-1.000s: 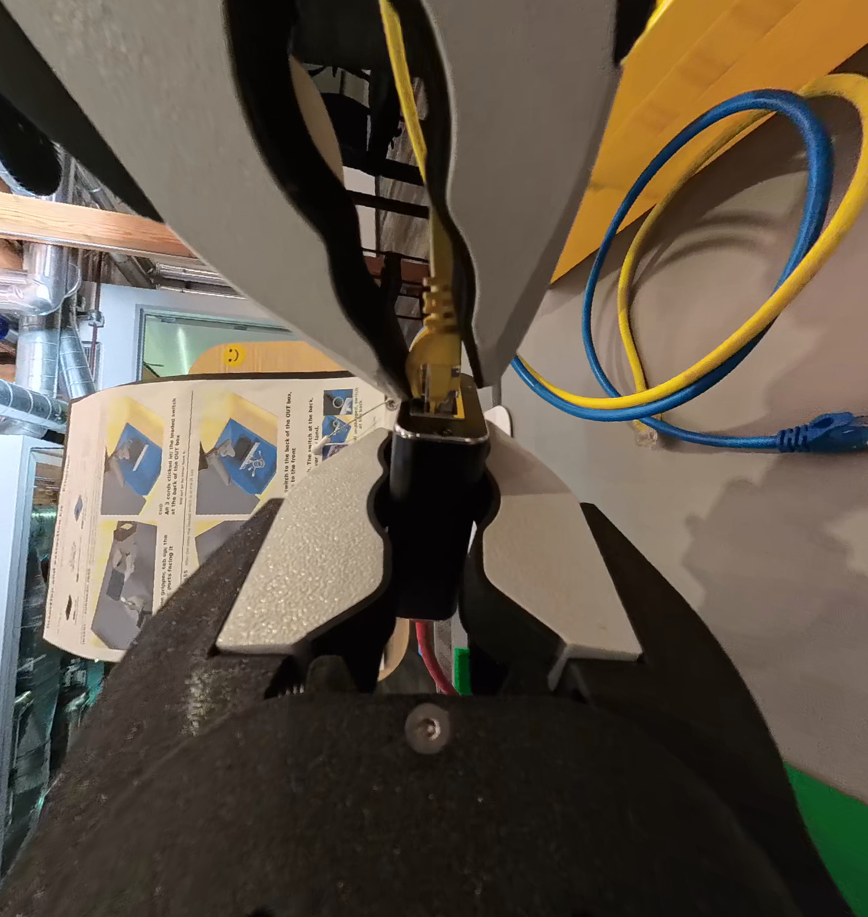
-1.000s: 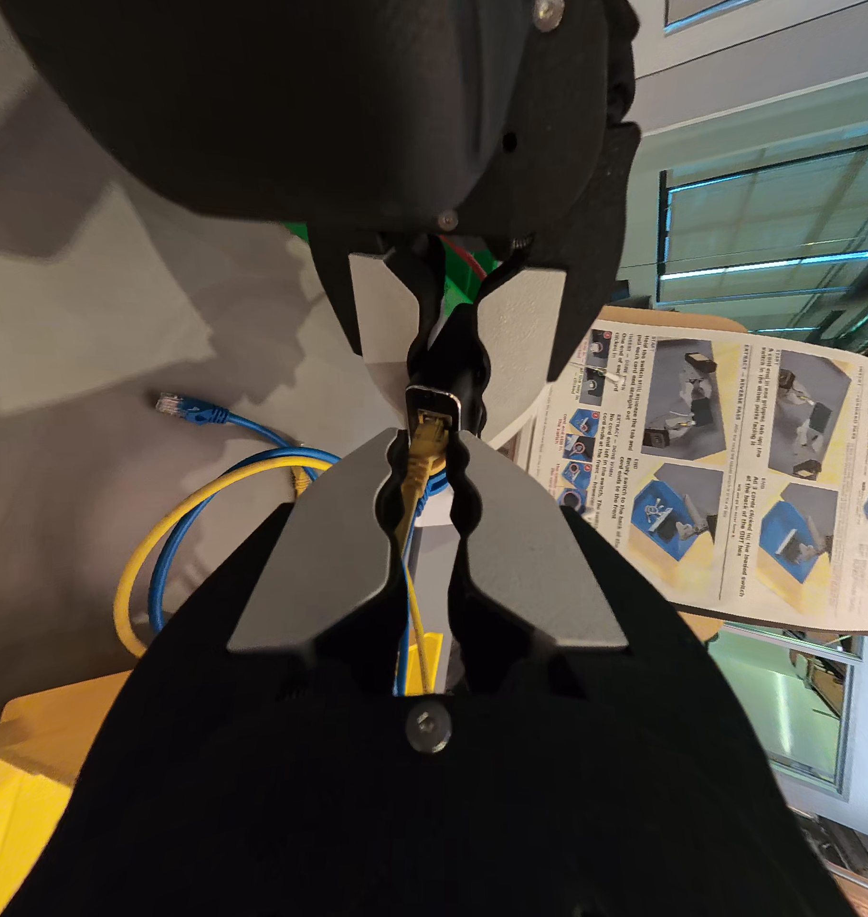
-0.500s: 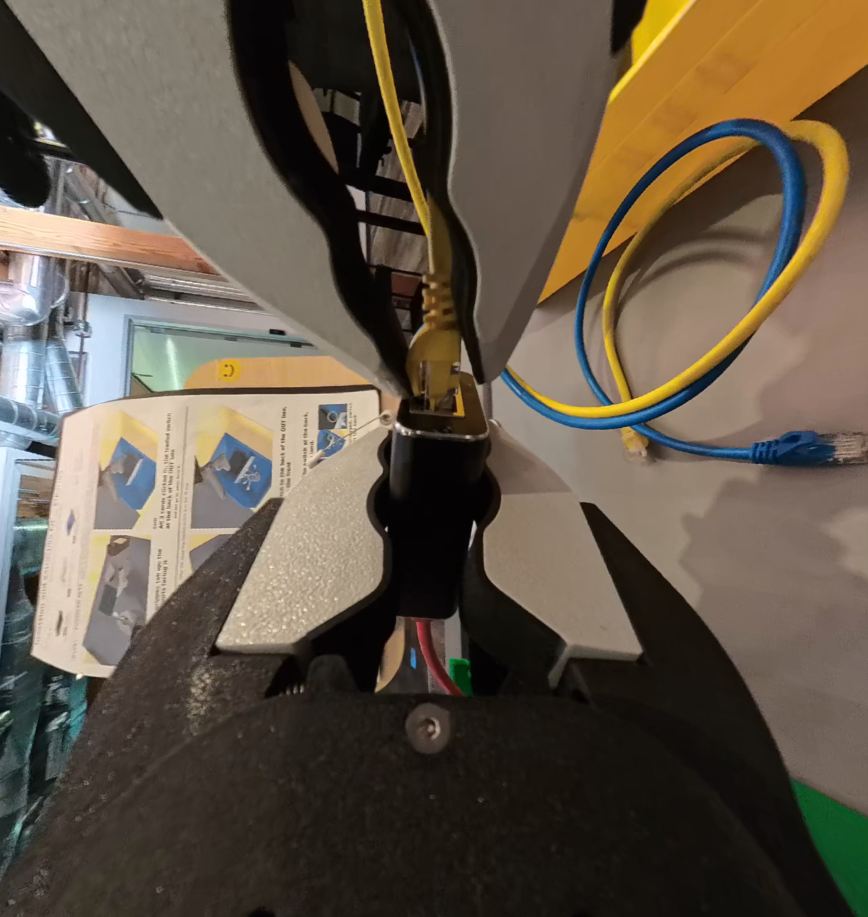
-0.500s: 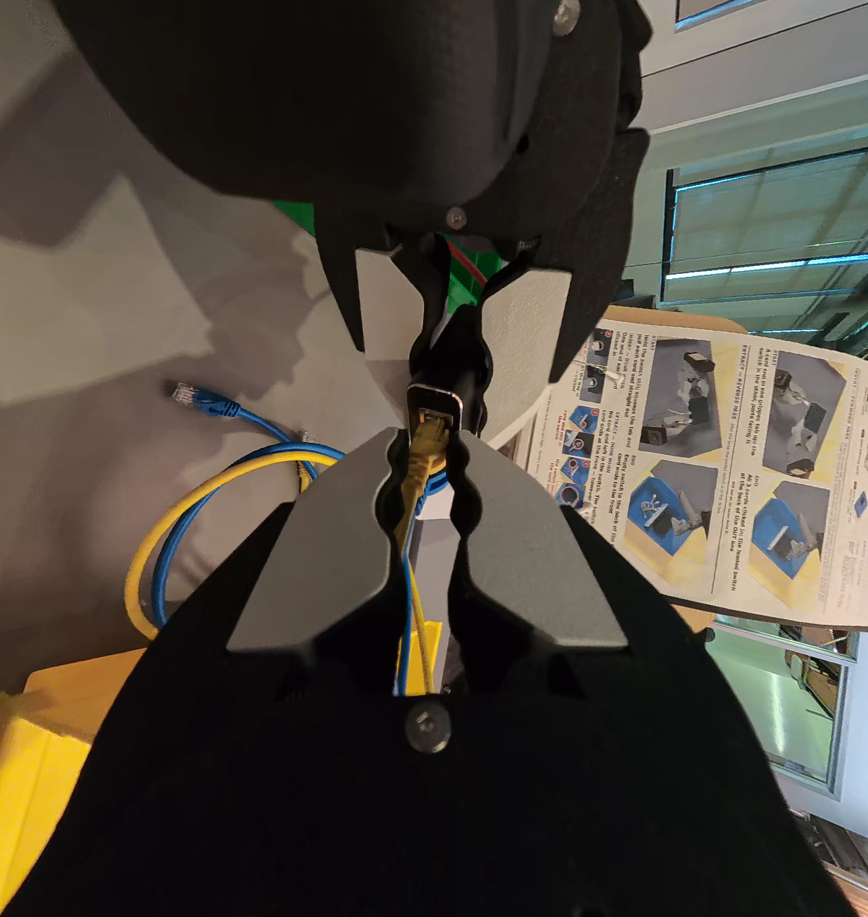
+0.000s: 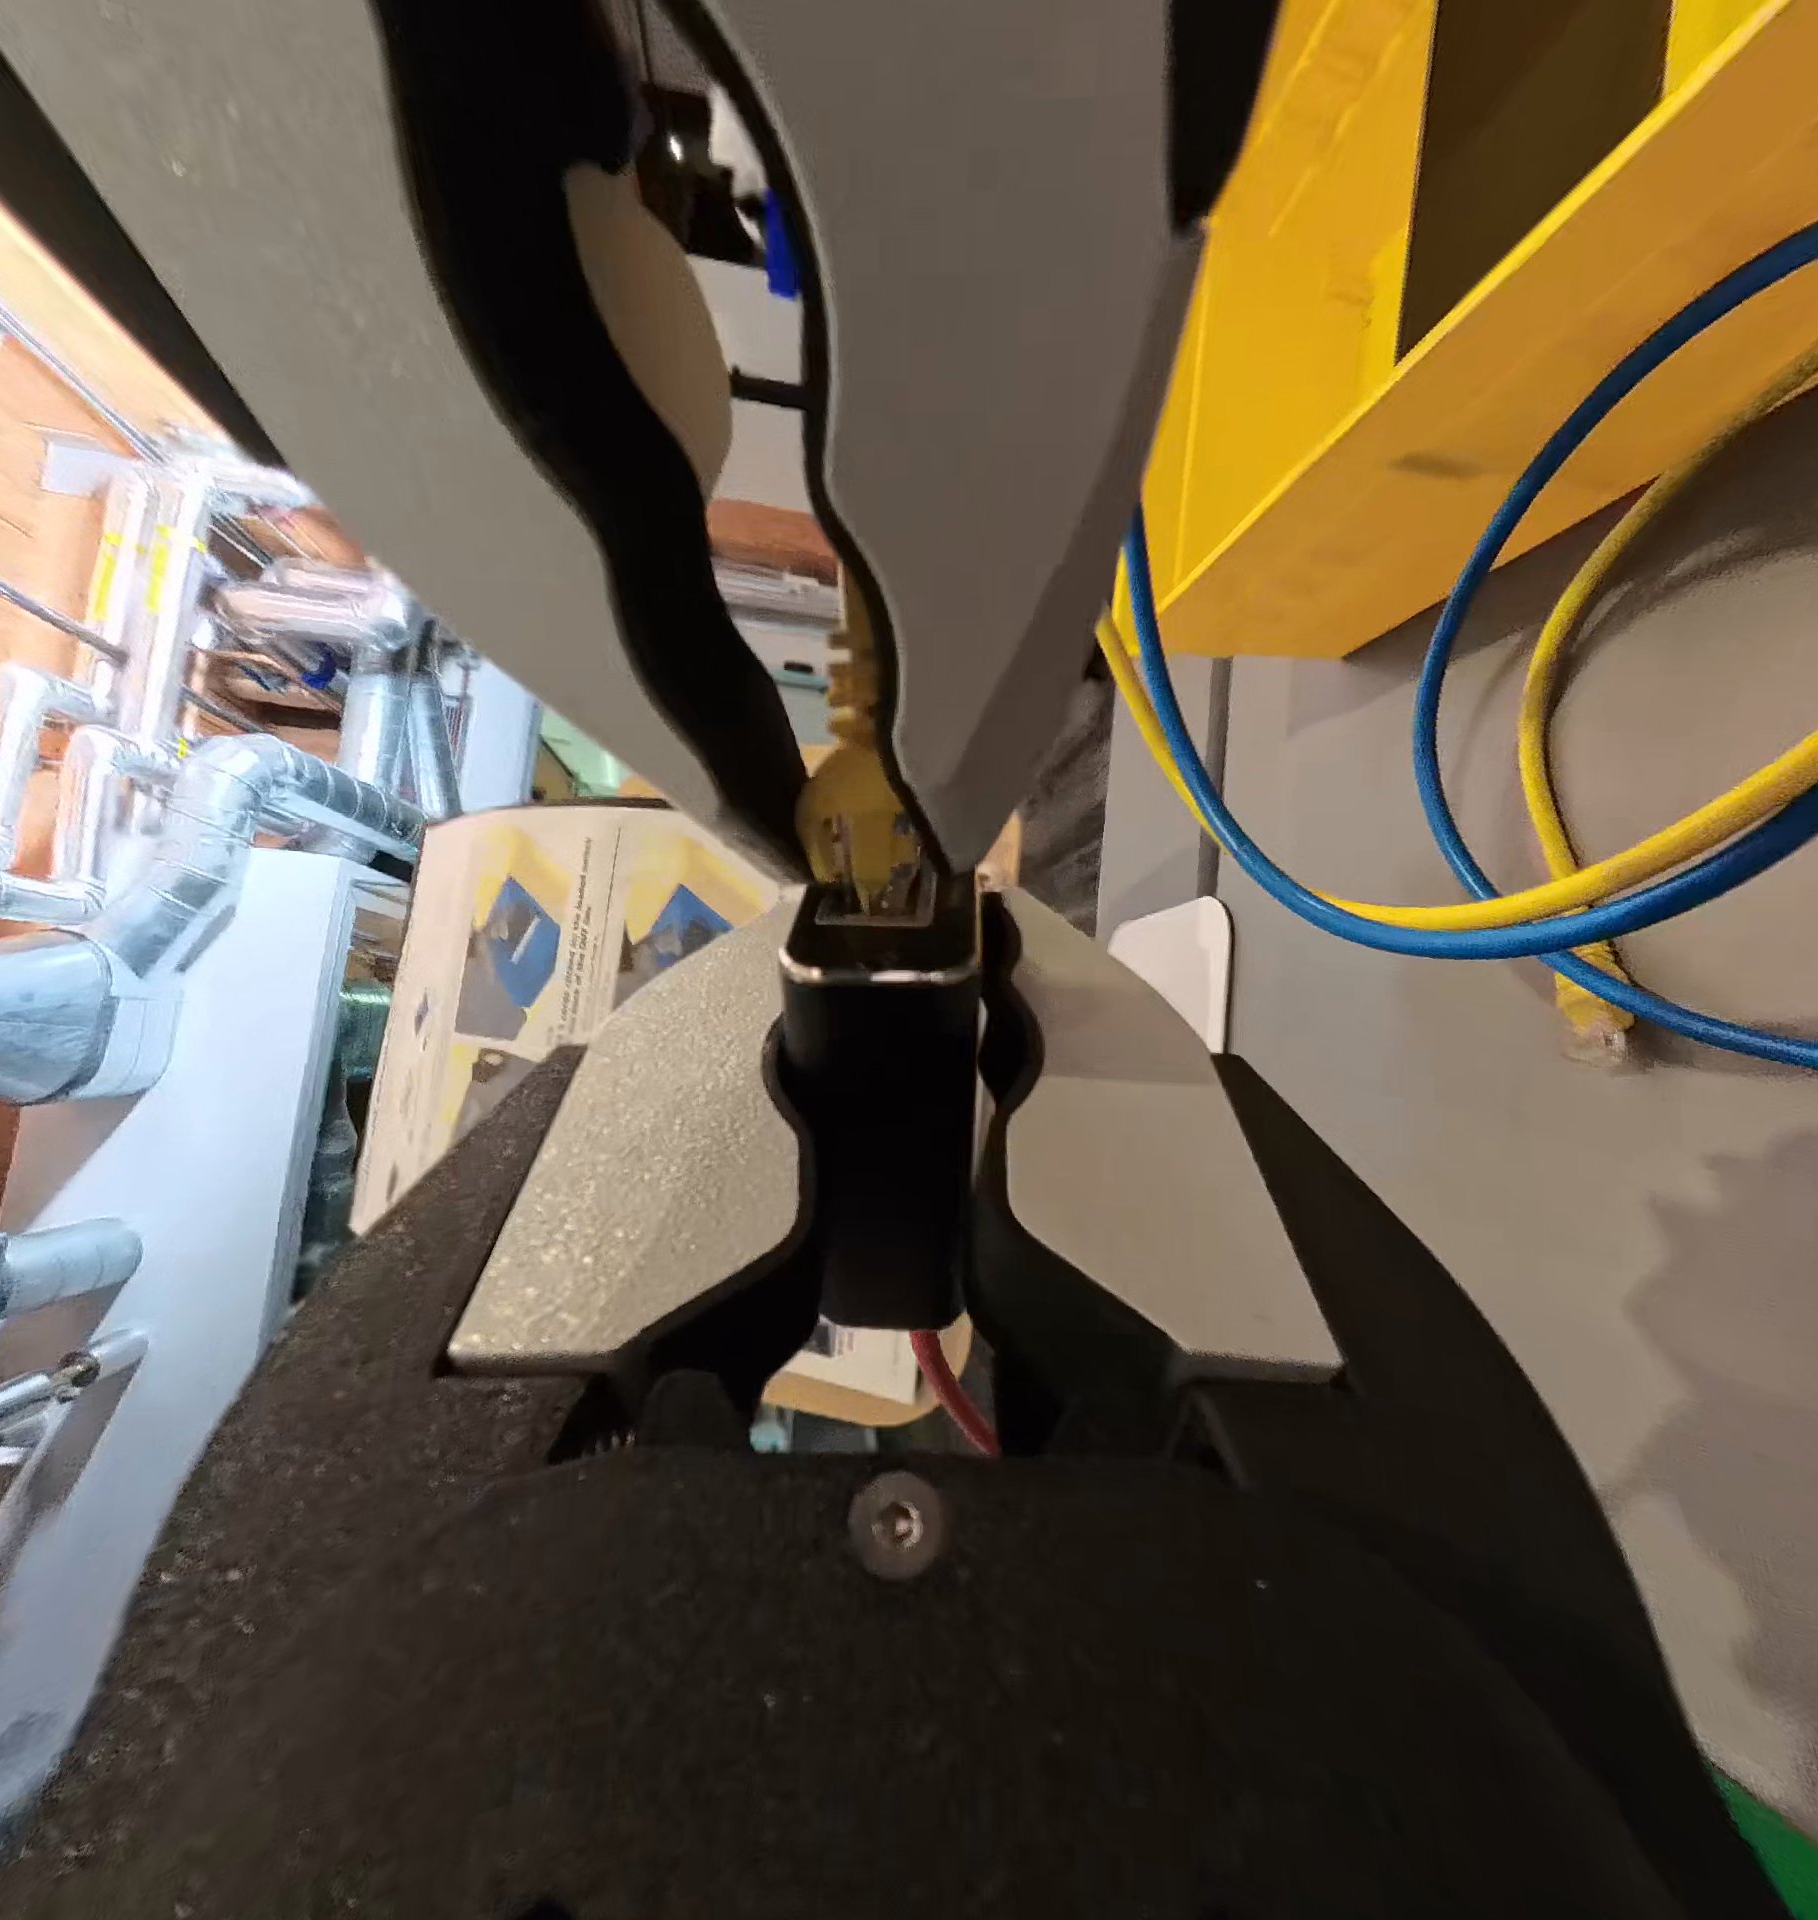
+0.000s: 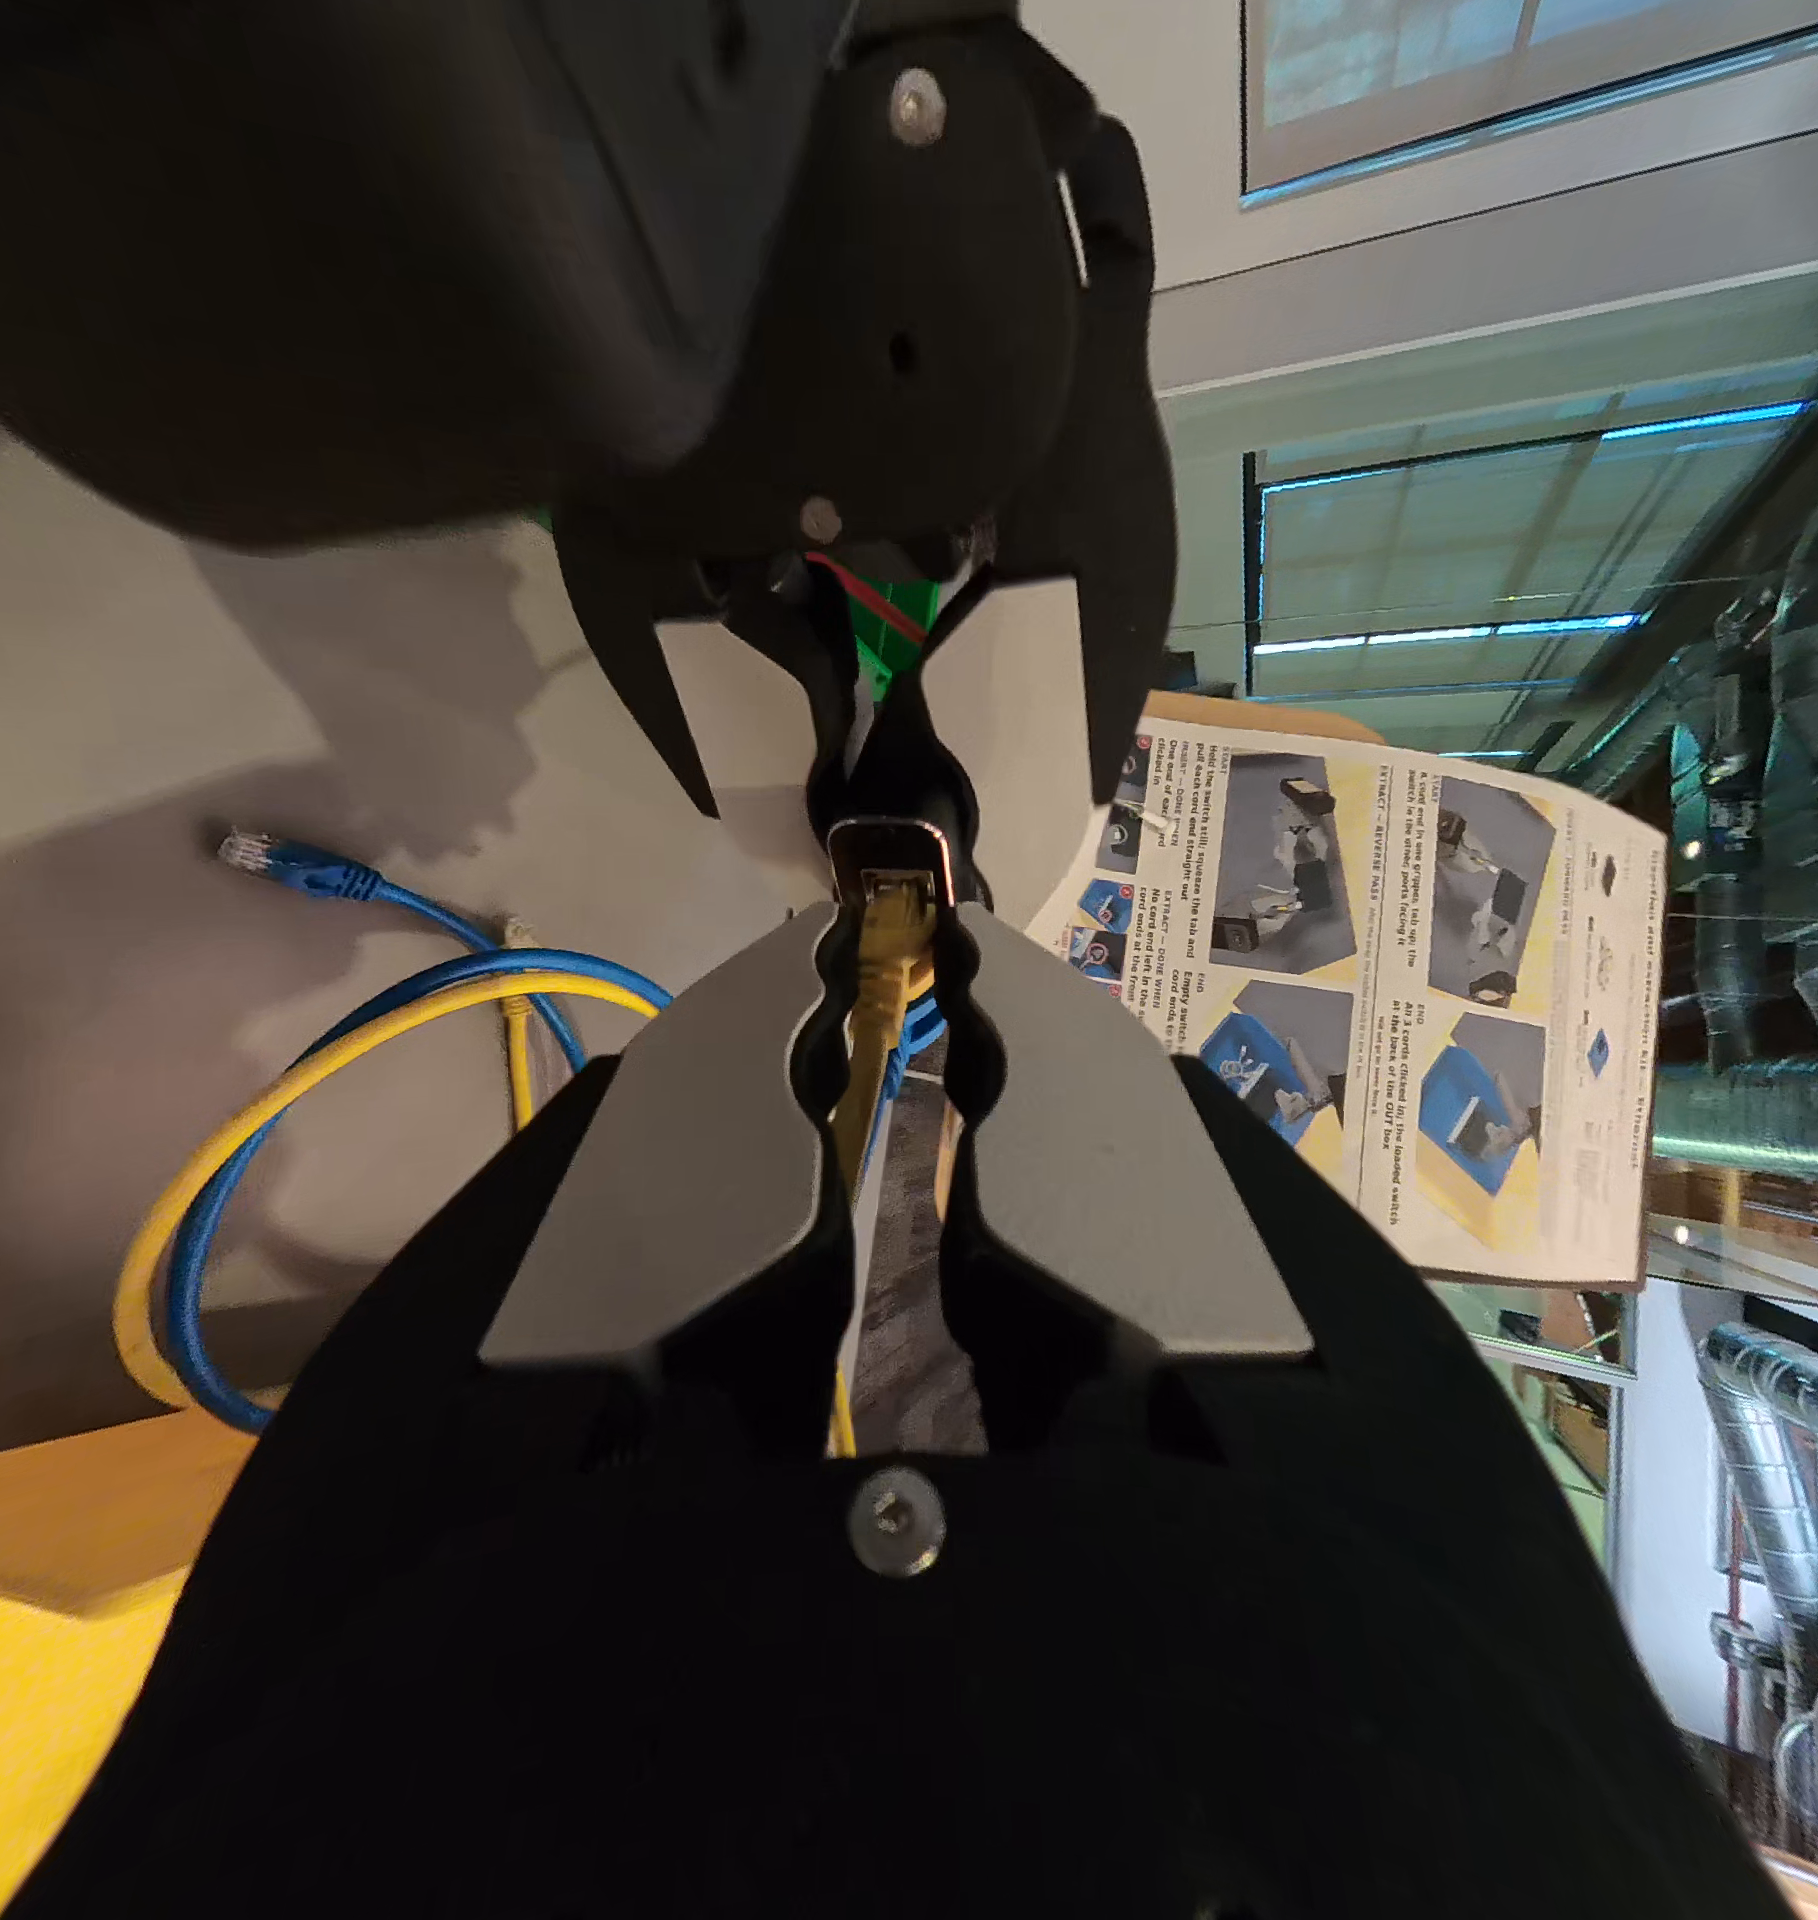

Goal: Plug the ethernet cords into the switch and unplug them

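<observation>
Switch (image 5: 877, 1049): black, clamped upright in left gripper (image 5: 884, 925), port facing out to receive plug. Yellow plug (image 6: 889, 920): pinched by right gripper (image 6: 889, 935), tip at port mouth, likely mid-insertion or extraction. Spare blue cord (image 6: 302, 868) on grey table (image 6: 105, 987).

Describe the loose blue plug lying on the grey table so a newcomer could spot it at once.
Start at the grey table and find the looped blue and yellow cords beside the yellow box. Follow the blue cord out of the loop to its free end, the blue plug. Unlike the yellow plug pinched by the right gripper at the black switch, it lies untouched.
</observation>
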A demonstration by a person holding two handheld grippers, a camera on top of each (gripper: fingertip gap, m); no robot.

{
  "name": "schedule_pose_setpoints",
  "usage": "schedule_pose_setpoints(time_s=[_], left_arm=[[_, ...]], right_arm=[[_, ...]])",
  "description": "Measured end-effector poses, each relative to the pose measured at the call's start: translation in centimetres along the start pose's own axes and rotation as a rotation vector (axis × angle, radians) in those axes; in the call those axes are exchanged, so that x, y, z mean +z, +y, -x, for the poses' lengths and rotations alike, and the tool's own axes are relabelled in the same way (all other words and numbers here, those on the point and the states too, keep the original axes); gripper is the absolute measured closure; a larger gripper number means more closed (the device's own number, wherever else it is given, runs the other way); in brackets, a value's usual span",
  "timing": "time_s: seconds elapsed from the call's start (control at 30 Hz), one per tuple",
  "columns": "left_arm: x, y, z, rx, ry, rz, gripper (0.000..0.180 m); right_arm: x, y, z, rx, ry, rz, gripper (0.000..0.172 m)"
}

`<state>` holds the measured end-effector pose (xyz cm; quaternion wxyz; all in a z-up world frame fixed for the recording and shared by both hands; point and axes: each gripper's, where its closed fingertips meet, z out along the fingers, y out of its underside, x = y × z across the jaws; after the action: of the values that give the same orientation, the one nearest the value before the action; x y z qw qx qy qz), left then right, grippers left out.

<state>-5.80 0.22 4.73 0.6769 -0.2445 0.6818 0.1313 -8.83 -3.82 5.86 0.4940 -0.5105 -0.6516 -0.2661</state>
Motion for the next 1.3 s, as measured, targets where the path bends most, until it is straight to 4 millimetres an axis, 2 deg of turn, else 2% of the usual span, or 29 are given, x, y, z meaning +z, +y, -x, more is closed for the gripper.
schedule_pose_setpoints(time_s=[0.23, 0.4, 0.63, 1.07, 1.2, 1.3], left_arm=[[1.2, 1.7, -1.6, -0.062, 0.047, 0.115, 0.152], [0.9, 0.9, -1.4, -0.032, 0.035, 0.054, 0.152], [0.8, 0.4, -2.3, -0.035, 0.094, 0.05, 0.152], [0.2, -0.7, -1.8, -0.055, 0.131, 0.046, 0.152], [-0.3, -1.0, 0.1, -0.042, 0.046, 0.064, 0.153], [-0.2, -0.8, 0.1, -0.073, 0.025, 0.05, 0.147]], right_arm=[[1.4, 1.1, 1.1, 0.004, -0.037, 0.073, 0.157], [0.8, 0.6, 1.3, 0.043, -0.069, 0.037, 0.157], [0.4, 0.9, 2.0, 0.059, -0.119, 0.088, 0.156], [-1.0, 0.5, 1.7, 0.067, -0.112, 0.069, 0.156], [-1.4, -0.2, 0.0, 0.148, -0.058, -0.056, 0.156], [-1.1, -0.4, 0.1, 0.105, -0.05, -0.047, 0.157]])
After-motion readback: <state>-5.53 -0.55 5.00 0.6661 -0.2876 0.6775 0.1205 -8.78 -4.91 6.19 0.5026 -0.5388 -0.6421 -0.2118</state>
